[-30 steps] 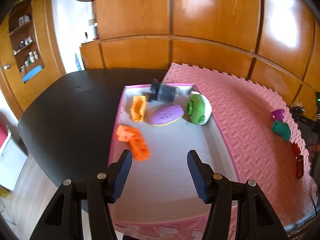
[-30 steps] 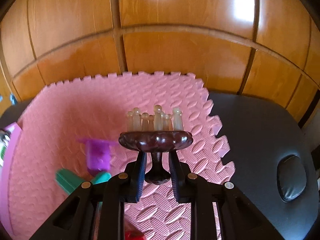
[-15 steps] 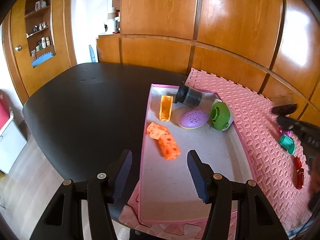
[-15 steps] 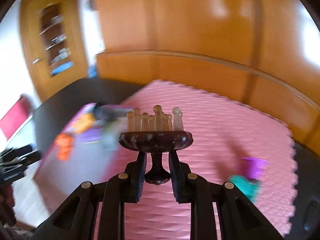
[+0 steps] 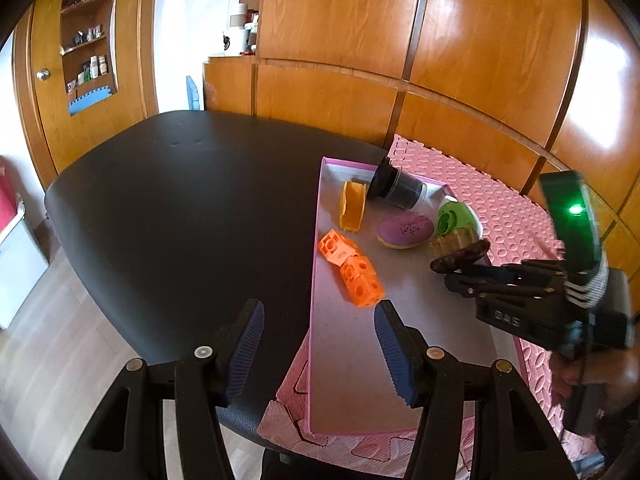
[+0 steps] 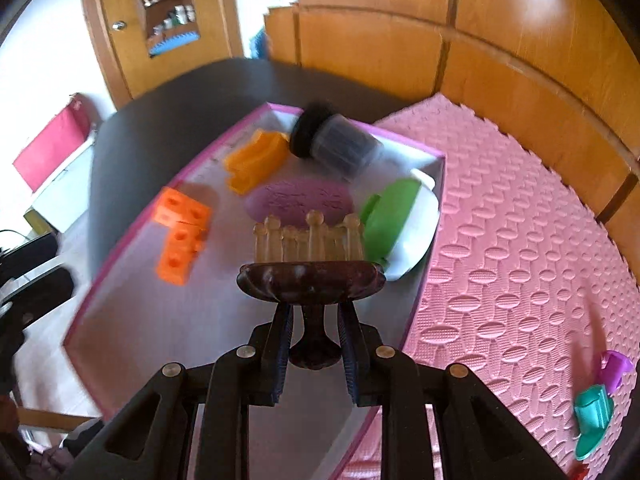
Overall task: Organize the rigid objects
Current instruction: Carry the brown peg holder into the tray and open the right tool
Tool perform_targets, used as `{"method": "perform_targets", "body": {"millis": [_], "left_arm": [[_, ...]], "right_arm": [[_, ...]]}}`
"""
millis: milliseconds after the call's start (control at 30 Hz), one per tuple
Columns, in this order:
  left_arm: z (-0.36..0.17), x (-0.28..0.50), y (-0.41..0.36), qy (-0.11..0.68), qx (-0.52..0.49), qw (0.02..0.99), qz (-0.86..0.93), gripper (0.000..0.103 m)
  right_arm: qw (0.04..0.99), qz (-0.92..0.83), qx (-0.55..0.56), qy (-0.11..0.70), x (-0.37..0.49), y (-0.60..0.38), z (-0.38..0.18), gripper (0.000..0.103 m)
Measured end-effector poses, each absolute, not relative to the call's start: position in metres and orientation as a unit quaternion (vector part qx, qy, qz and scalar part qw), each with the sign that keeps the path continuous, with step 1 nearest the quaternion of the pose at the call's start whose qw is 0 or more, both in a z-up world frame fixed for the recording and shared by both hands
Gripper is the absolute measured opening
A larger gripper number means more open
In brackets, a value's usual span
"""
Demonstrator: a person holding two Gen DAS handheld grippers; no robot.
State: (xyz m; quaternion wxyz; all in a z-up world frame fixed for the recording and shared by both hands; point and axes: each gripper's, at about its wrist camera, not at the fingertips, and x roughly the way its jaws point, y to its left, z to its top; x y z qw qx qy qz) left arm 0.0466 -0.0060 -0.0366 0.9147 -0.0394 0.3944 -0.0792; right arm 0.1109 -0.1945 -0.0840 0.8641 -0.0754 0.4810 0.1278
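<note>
A dark brown brush with amber pegs (image 6: 311, 276) is held by its stem in my right gripper (image 6: 315, 312), which is shut on it. The brush hangs over the pink-rimmed tray (image 6: 180, 340), just in front of the purple oval (image 6: 300, 198) and the green-and-white piece (image 6: 388, 220). In the left wrist view the brush (image 5: 460, 258) and the right gripper (image 5: 452, 276) come in from the right over the tray (image 5: 360, 360). My left gripper (image 5: 320, 344) is open and empty above the tray's near left rim, short of the orange cube blocks (image 5: 352, 268).
The tray also holds an orange curved piece (image 5: 352, 205) and a black-lidded jar (image 5: 396, 189) on its side. It rests on a pink foam mat (image 5: 500, 208) over a black table (image 5: 180, 200). A purple piece (image 6: 614, 368) and a teal piece (image 6: 592, 416) lie on the mat. Wooden panels stand behind.
My right gripper has carried the brush leftward from over the mat to over the tray, rolling as it went. The left gripper has drifted left toward the tray's left rim, still open.
</note>
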Motion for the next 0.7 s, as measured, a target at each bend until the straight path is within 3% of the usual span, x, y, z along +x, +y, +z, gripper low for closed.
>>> {"method": "perform_targets", "body": {"millis": [167,300,700], "left_arm": [[-0.037,0.046,-0.007,0.392,-0.035,0.916,-0.080,0.062],[-0.037,0.045,-0.007,0.392,-0.033,0.916,-0.079,0.063],[-0.029,0.039,-0.014,0.381,-0.018,0.921,-0.078,0.064]], "right_arm": [[0.865,0.120,-0.068,0.482,0.111,-0.199,-0.086,0.031],[0.871,0.122,-0.065,0.471,0.100,-0.198,-0.080,0.044],[0.895,0.120,-0.028,0.428,0.065,-0.213,-0.048,0.045]]}}
